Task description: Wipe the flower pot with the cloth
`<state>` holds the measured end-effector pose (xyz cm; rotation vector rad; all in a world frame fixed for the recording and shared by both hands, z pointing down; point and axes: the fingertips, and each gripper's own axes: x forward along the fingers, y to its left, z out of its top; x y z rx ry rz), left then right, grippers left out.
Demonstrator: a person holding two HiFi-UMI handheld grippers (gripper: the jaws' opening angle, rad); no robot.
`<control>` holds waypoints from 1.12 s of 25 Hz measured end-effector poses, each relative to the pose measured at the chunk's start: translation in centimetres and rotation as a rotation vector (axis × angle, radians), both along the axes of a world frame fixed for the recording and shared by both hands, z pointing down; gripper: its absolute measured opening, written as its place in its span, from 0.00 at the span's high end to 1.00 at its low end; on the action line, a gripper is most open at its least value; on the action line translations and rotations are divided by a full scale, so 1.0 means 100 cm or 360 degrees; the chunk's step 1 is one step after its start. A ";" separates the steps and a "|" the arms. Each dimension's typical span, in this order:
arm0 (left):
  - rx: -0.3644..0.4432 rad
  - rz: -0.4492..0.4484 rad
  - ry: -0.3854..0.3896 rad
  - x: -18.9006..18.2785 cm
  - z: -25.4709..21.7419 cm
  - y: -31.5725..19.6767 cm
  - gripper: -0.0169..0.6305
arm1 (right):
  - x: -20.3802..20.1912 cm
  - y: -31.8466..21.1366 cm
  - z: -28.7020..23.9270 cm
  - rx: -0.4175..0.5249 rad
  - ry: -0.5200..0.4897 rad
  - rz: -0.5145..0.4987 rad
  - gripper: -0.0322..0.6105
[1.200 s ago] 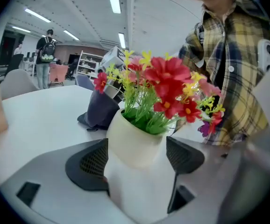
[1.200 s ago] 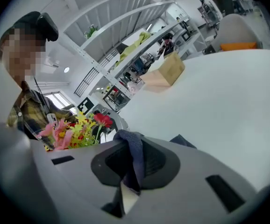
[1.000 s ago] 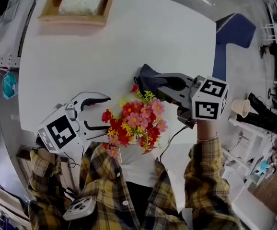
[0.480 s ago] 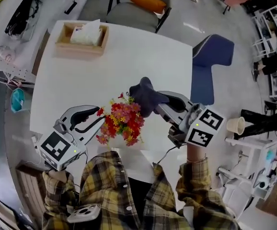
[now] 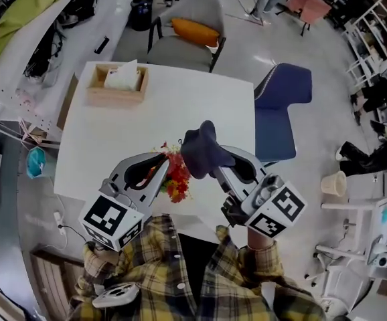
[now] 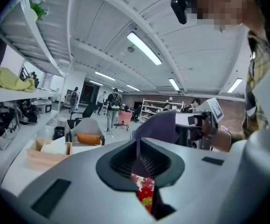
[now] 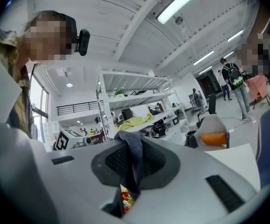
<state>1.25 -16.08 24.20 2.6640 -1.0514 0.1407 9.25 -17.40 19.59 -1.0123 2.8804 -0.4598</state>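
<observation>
Right gripper [image 7: 131, 139] is clamped on the cloth [image 5: 202, 149]. The fabric runs down between the pads and bunches out past the tips.

Left gripper [image 6: 138, 141] has just been closing. Its fingers [image 6: 79, 171] stand together bar a hairline slit. I see nothing pinched there, only cloth and petals beyond.

I can't see the flower pot itself, because the flowers [image 5: 177, 181] cover it in the head view. They sit toward the 6 o'clock edge of the counter [image 5: 167, 112], between the two grippers. The cloth is at their 1 o'clock and the left tips at their 10 o'clock. The tissue box [image 5: 118, 84] is well apart at 11 o'clock.

My read: cloth in hand, wiping not yet begun, and both tools look to be riding above the blooms.

How I'd run it:
- Drop the right gripper below the petal line and come at the pot wall from 3 o'clock. That way the cloth bunch meets the pot, not bare fingers.
- Reopen the left fingers and brace the wall or rim from 9 o'clock. A small pot near the counter edge probably slides or tips under side load.
- Keep the pressure light and sweep around the wall in arcs.
- Keep the loose cloth tail clear of the stems, since a snag would drag the whole thing over.
- Check contact in the right gripper view, because the head view likely stays blocked by the flowers.
</observation>
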 end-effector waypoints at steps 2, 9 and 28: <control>0.0045 -0.0046 0.0042 0.005 -0.015 -0.001 0.96 | 0.007 0.006 -0.010 0.0061 -0.0003 0.0043 0.92; 0.0175 0.0005 0.0020 0.031 -0.037 0.011 0.96 | 0.025 0.020 -0.015 0.0107 -0.0032 0.0135 0.92; 0.0155 0.0021 0.0031 0.042 -0.036 0.011 0.96 | 0.034 0.018 -0.017 0.0090 -0.0021 0.0120 0.93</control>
